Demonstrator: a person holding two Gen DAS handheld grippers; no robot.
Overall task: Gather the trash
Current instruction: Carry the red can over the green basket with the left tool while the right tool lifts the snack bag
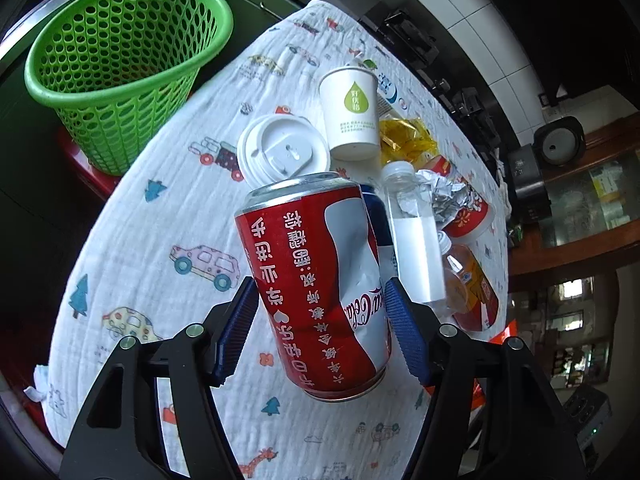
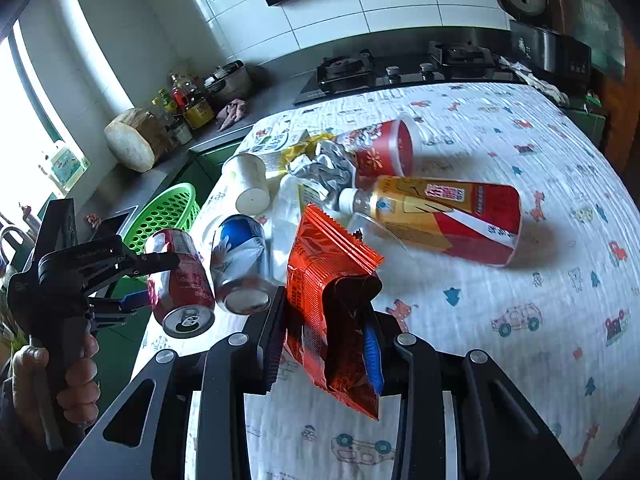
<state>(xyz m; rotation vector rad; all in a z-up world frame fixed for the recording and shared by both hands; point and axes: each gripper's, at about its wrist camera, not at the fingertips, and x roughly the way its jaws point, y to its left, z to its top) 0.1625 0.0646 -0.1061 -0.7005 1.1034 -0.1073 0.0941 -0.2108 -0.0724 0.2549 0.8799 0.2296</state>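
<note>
A red cola can [image 1: 320,288] is being clamped between the blue ribbed pads of the left gripper [image 1: 320,328], its long axis running roughly along the fingers and its dented side turned to the camera; in the right wrist view the same can [image 2: 180,280] is being carried clear of the patterned cloth [image 2: 500,280]. An orange snack wrapper [image 2: 332,308] is being pinched flat in the right gripper [image 2: 324,344], whose jaws are being held fully closed on it, the packet hanging crumpled between the pads. The relation being decided on is the bearing of the green basket [image 1: 120,76]: it is standing beyond the table's edge, up and to the left of the left gripper, well apart from the can. Judged from the right wrist view, the basket [image 2: 164,216] is lying nearer the left hand [image 2: 76,376] than the right, so the can is probably the first item to be dropped in.
</note>
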